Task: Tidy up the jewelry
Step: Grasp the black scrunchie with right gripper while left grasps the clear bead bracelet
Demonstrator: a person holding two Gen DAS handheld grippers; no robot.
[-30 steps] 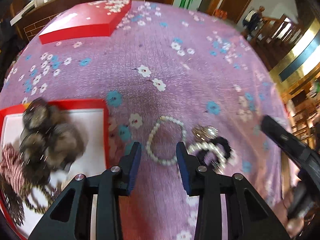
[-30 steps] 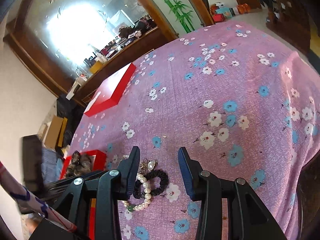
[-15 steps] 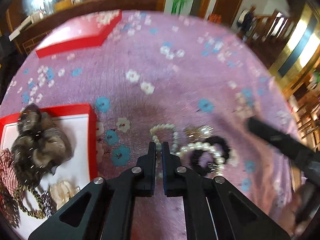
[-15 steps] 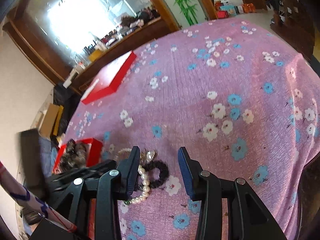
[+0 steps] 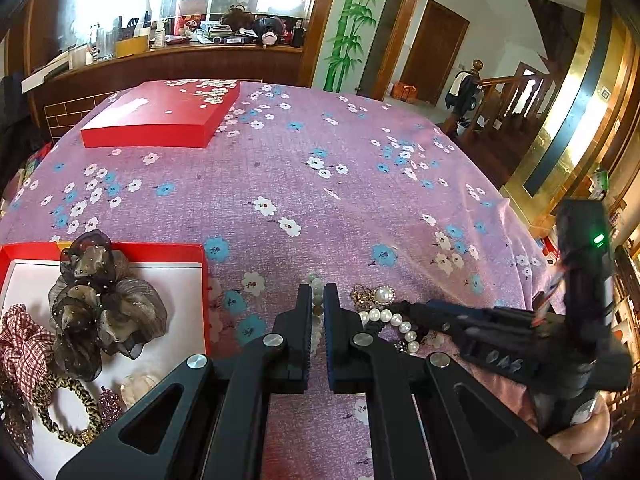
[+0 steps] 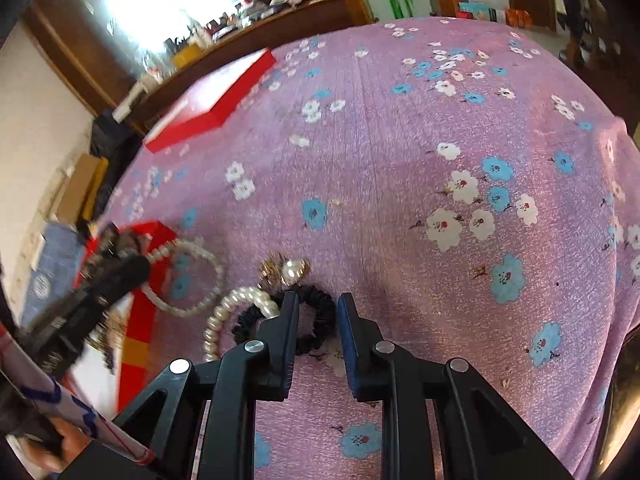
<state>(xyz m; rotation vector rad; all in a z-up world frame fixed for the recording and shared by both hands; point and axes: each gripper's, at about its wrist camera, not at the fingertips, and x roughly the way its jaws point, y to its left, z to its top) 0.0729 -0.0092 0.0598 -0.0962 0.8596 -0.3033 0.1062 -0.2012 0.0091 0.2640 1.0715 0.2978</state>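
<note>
My left gripper [image 5: 317, 299] is shut on a pale bead bracelet [image 5: 316, 286], which hangs as a loop from it in the right wrist view [image 6: 188, 276]. My right gripper [image 6: 317, 309] is open, its jaws straddling the right side of a black scrunchie [image 6: 316, 320] that carries a string of large pearls [image 6: 236, 304]. A gold brooch with a pearl [image 6: 286, 270] lies just behind it. The open red box [image 5: 202, 280] at the left holds a brown organza bow [image 5: 100, 300], a checked scrunchie [image 5: 22, 352] and a braided hair tie [image 5: 64, 408].
The red box lid [image 5: 160, 122] lies at the far left of the purple flowered tablecloth [image 5: 320, 184]. The table's right edge drops off toward a wooden staircase [image 5: 500, 96]. A wooden counter with clutter [image 5: 180, 52] stands behind the table.
My left gripper closed on the bead bracelet and lifted it toward the red box. My right gripper moved down and forward over the black scrunchie, jaws narrowing.
</note>
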